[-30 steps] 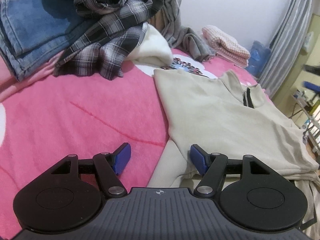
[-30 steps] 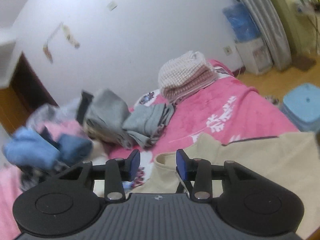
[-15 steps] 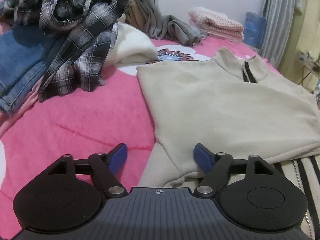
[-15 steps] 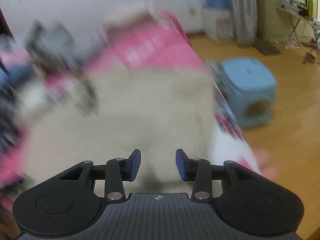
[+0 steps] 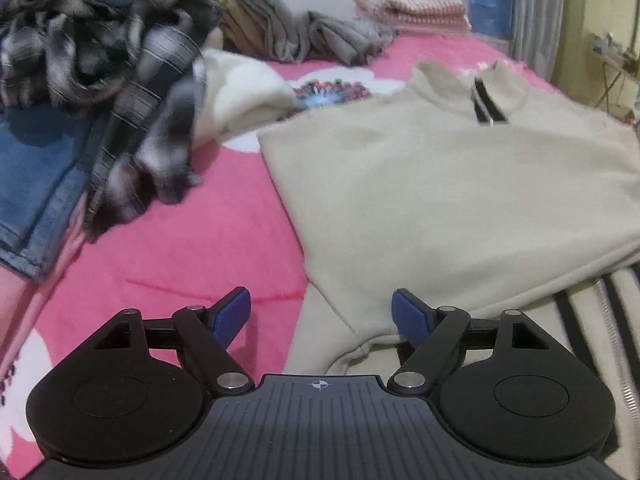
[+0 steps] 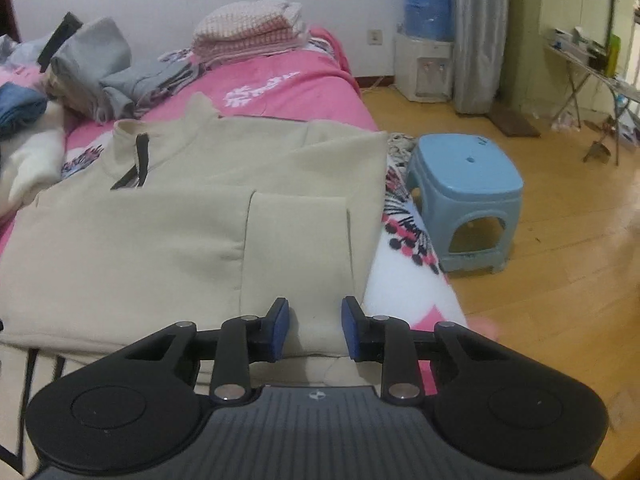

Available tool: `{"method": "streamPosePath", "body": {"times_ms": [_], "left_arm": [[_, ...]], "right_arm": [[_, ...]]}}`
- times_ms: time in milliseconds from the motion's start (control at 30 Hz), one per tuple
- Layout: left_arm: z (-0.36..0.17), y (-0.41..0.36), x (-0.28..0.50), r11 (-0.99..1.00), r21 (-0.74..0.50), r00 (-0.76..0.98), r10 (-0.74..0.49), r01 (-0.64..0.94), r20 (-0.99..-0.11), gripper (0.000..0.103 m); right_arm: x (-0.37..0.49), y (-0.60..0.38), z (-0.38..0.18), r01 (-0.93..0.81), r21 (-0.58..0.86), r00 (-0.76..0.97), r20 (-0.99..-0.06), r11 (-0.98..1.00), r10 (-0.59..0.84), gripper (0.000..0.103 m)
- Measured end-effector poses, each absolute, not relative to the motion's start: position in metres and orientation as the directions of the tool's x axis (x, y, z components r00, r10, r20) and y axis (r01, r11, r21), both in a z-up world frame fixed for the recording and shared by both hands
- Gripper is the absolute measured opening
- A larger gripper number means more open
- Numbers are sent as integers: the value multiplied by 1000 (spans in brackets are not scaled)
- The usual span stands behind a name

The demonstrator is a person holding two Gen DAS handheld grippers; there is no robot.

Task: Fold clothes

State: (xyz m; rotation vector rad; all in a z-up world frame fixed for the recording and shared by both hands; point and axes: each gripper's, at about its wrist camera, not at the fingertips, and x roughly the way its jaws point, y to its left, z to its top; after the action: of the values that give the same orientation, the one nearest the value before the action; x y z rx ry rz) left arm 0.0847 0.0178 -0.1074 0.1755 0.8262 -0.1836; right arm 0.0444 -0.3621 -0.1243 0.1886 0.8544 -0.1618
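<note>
A beige zip-neck sweatshirt (image 5: 440,184) lies flat on the pink bed cover (image 5: 180,256), collar away from me. My left gripper (image 5: 322,312) stands open and wide over the garment's near left edge, one pad over the cover and the other over cloth. In the right wrist view the sweatshirt (image 6: 160,232) has a sleeve (image 6: 296,248) folded across its front. My right gripper (image 6: 315,329) hangs over that sleeve's near end. Its jaws are closing with the cloth between them. The pads do not visibly press on it.
A plaid shirt (image 5: 132,92), jeans (image 5: 36,184), a white fluffy garment (image 5: 244,92) and grey clothes (image 5: 280,28) pile up at the back left. A folded pink checked cloth (image 6: 248,32) sits far back. A blue stool (image 6: 464,200) stands on the wooden floor beside the bed's right edge.
The right gripper swung from facing the wall down to the sweatshirt's near right part, and its jaws narrowed. The left gripper rolled level, shifted a little, and its jaws widened.
</note>
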Motion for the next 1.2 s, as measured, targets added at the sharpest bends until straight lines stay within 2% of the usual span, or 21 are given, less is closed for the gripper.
{"method": "streamPosePath", "body": {"times_ms": [167, 300, 400, 533, 667, 767, 867, 967, 1067, 1200], "left_arm": [[-71, 36, 58, 952, 80, 678, -148, 294, -720, 79], [-50, 47, 24, 913, 79, 645, -219, 401, -732, 79], [-48, 53, 2, 899, 31, 597, -265, 438, -757, 81], [-63, 52, -28, 882, -26, 521, -302, 471, -799, 82], [-107, 44, -51, 882, -65, 438, -295, 468, -849, 82], [-123, 41, -61, 892, -46, 476, -283, 450, -833, 88], [-118, 40, -59, 902, -50, 473, -271, 429, -838, 88], [-114, 45, -58, 914, -82, 473, -281, 398, -835, 88], [-122, 41, -61, 914, -61, 468, -262, 402, -844, 91], [-116, 36, -65, 918, -32, 481, -237, 395, -844, 92]], "right_arm": [[8, -350, -91, 159, 169, 701, -713, 973, 9, 30], [-25, -336, -74, 90, 275, 700, -701, 957, 136, 31], [-51, -323, -72, 71, 354, 679, -702, 932, 215, 32], [-75, -302, -86, 92, 285, 642, -749, 954, 162, 32], [-89, -292, -130, 114, 118, 569, -822, 986, 33, 33], [-97, -293, -135, 108, 126, 605, -796, 986, 36, 34], [-99, -293, -123, 133, 112, 609, -793, 985, 8, 34], [-108, -290, -111, 140, 34, 651, -756, 990, -66, 36], [-114, -294, -130, 149, -13, 628, -771, 989, -105, 43], [-117, -296, -137, 167, -21, 619, -776, 986, -121, 44]]}}
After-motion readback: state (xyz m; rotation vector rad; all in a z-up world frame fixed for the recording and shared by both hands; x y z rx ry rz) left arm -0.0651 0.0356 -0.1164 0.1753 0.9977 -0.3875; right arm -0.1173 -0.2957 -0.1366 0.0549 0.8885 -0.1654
